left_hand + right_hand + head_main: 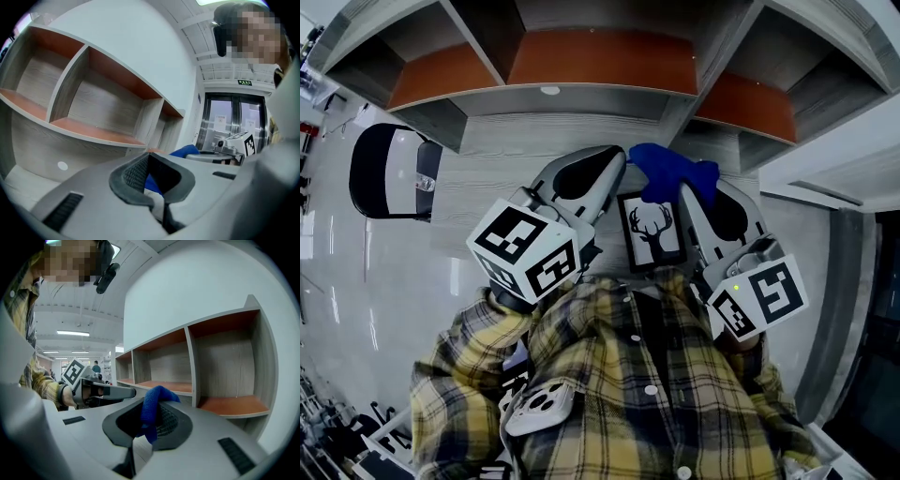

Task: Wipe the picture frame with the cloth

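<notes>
The small black picture frame with a white deer silhouette [652, 230] is hanging before your chest. Your left gripper [612, 167] fingers appear to be pinching its edge, while your right gripper [149, 425] fingers are clamping the blue cloth [152, 406]. Hard wiping risks twisting the frame loose.

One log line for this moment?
left claw: shut on picture frame | right claw: shut on cloth | cloth: at frame's top edge

The picture frame [652, 231] sat between the left gripper [602, 167] and the right gripper [694, 192], the cloth [670, 172] at its far edge, shelves [581, 66] beyond and a chair [389, 173] well to the left.
</notes>
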`<state>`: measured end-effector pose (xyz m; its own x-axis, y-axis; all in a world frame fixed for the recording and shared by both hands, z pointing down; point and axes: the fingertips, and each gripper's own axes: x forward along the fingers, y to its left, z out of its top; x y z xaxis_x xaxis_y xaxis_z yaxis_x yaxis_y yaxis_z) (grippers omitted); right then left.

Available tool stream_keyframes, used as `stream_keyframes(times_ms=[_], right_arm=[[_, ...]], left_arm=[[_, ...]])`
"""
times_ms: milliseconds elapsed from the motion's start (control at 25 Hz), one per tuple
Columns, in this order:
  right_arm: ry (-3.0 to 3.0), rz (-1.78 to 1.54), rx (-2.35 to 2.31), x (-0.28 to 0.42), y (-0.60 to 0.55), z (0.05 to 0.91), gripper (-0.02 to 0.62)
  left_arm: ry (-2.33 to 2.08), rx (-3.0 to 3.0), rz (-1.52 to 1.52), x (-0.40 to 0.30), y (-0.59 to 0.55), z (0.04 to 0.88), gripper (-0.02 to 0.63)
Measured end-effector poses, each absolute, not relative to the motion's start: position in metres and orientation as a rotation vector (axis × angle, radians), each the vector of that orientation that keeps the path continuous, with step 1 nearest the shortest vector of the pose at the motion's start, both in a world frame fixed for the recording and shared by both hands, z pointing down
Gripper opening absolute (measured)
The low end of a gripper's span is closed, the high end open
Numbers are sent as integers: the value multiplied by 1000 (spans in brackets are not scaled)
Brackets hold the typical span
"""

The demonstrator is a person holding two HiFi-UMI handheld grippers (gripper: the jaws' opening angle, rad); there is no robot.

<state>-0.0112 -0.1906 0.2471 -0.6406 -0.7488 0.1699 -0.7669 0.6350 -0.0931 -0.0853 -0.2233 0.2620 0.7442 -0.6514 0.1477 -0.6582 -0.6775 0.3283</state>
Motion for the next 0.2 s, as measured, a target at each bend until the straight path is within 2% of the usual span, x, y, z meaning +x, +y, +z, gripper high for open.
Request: stream_keyframes(times_ms=[200], right_arm=[[-2740, 220, 1252, -13, -187, 247, 41]], left_arm=[[-1012, 2607, 8, -87, -218, 259, 5]])
